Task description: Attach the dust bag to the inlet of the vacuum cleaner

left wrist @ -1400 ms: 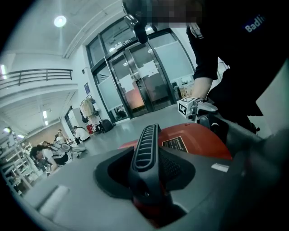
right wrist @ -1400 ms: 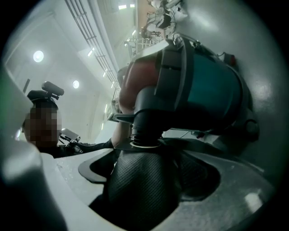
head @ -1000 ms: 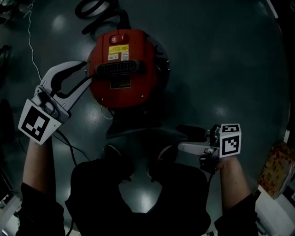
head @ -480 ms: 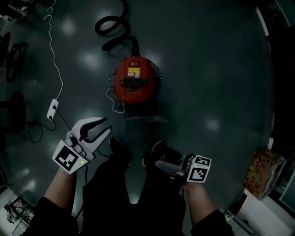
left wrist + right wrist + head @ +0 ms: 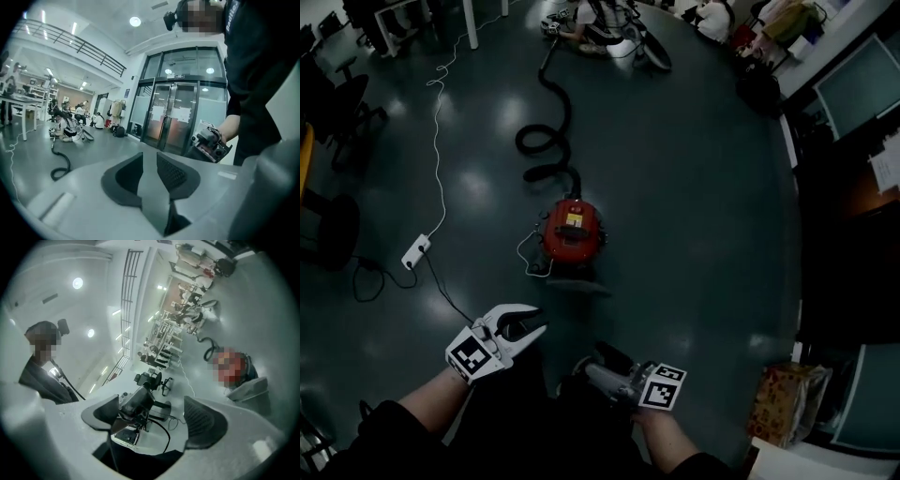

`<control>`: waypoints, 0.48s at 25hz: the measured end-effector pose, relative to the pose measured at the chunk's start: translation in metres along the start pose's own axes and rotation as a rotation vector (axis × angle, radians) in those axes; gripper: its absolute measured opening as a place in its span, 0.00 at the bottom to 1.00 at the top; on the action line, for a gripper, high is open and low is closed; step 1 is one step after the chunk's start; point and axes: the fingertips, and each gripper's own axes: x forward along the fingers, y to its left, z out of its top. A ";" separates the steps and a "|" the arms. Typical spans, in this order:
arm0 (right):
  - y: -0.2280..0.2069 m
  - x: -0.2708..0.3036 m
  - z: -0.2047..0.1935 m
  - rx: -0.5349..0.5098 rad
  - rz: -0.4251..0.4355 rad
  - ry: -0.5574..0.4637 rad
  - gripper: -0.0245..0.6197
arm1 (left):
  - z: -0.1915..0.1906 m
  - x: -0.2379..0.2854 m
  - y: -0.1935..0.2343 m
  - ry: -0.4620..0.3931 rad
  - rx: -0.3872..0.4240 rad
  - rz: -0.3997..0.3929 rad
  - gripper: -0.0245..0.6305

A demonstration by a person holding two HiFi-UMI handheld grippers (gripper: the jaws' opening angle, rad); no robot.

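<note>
Both forearms stuck out front, left gripper empty, jaws just been closing partway, right gripper wide open, also empty

Vacuum cleaner mid-floor; hose coils behind it; power strip left; cardboard box near right.
</note>
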 end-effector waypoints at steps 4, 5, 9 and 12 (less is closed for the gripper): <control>0.023 -0.008 -0.013 -0.064 0.079 0.055 0.71 | 0.009 -0.013 -0.045 -0.037 -0.001 0.038 0.18; 0.025 -0.013 -0.018 -0.074 0.095 0.065 0.71 | 0.013 -0.014 -0.059 -0.046 0.000 0.053 0.17; 0.030 -0.047 -0.027 -0.096 0.143 0.070 0.71 | 0.024 -0.015 -0.114 -0.072 -0.022 0.134 0.17; 0.036 -0.069 -0.032 -0.101 0.171 0.048 0.70 | 0.023 -0.014 -0.153 -0.066 -0.046 0.167 0.16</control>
